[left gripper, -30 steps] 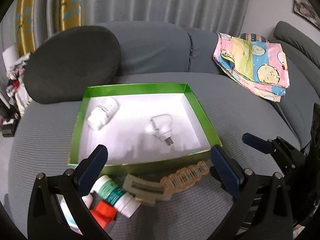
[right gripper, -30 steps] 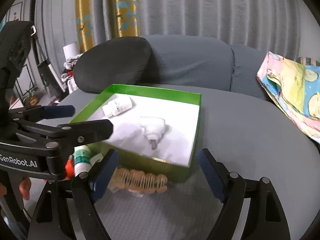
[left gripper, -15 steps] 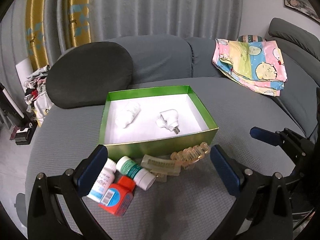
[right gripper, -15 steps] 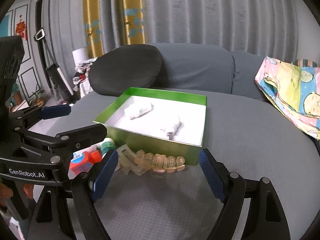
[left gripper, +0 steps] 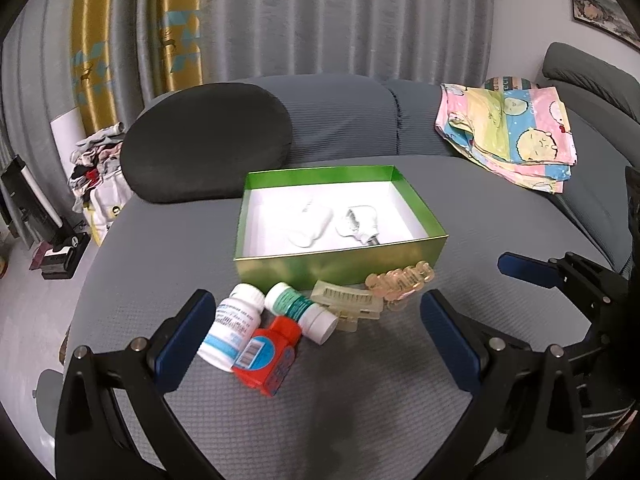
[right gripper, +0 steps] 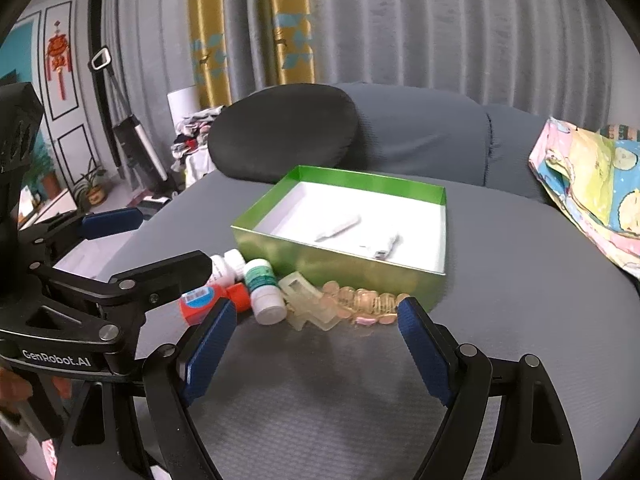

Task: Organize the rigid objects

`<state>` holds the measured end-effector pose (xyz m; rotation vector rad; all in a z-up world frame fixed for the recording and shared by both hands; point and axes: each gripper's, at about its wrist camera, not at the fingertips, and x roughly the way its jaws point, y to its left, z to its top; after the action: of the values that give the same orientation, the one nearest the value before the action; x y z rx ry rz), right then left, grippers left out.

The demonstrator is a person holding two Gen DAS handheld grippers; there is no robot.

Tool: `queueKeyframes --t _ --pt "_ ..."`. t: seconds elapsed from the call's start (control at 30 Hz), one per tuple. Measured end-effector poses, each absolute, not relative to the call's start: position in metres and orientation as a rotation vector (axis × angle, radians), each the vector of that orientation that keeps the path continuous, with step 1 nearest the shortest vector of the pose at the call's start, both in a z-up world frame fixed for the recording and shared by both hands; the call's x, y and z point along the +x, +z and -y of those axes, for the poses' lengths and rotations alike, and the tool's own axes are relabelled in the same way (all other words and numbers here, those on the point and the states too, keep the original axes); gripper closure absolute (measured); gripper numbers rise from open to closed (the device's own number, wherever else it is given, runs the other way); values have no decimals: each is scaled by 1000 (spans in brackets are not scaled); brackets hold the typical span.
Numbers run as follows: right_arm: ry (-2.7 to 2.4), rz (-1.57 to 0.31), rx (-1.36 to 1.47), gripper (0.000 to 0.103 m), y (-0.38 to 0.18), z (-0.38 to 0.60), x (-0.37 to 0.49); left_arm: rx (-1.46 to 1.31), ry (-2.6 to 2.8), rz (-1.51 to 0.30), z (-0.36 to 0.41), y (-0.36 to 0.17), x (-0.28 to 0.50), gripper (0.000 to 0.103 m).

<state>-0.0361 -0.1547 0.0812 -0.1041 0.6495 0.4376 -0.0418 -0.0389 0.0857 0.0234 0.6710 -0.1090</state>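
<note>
A green box (left gripper: 416,213) (right gripper: 443,216) with a white floor sits on the grey sofa seat; a white bottle (left gripper: 310,225) and a white plug adapter (left gripper: 360,222) lie inside. In front of it lie a white bottle with blue label (left gripper: 232,326), a green-labelled bottle (left gripper: 300,310) (right gripper: 262,286), a red bottle (left gripper: 270,356) (right gripper: 208,299), a pale yellow hair clip (left gripper: 346,304) (right gripper: 310,300) and a peach hair clip (left gripper: 404,278) (right gripper: 366,300). My left gripper (left gripper: 318,338) and right gripper (right gripper: 312,350) stand open, empty, short of the pile.
A dark round cushion (left gripper: 208,144) leans on the sofa back behind the box. A folded cartoon-print cloth (left gripper: 508,128) lies at the right. Floor clutter and clothes (left gripper: 96,168) are past the seat's left edge.
Both grippers have pulled back from the box, which now looks smaller and farther. The bottles and clips in front of it have come fully into view. Both jaws kept the same width.
</note>
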Motion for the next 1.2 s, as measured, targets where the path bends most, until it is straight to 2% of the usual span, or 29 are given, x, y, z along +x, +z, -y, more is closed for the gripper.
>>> queueKeyframes --t 0.2,0.6,0.8,1.13,1.2 --pt "418 -693 -91 19 66 156 -34 16 -72 -693 27 72 -49 1" --pt "430 -836 10 19 20 167 -19 -141 -40 -876 -33 -6 -57 1" --pt "531 -881 27 19 7 139 -15 -198 -33 -891 -50 -19 -56 1" --pt "697 -1031 243 19 -20 81 33 -214 -36 -900 -44 -31 -42 3" --pt "709 -1056 272 19 -26 74 42 -203 -41 -897 -42 -32 -38 8"
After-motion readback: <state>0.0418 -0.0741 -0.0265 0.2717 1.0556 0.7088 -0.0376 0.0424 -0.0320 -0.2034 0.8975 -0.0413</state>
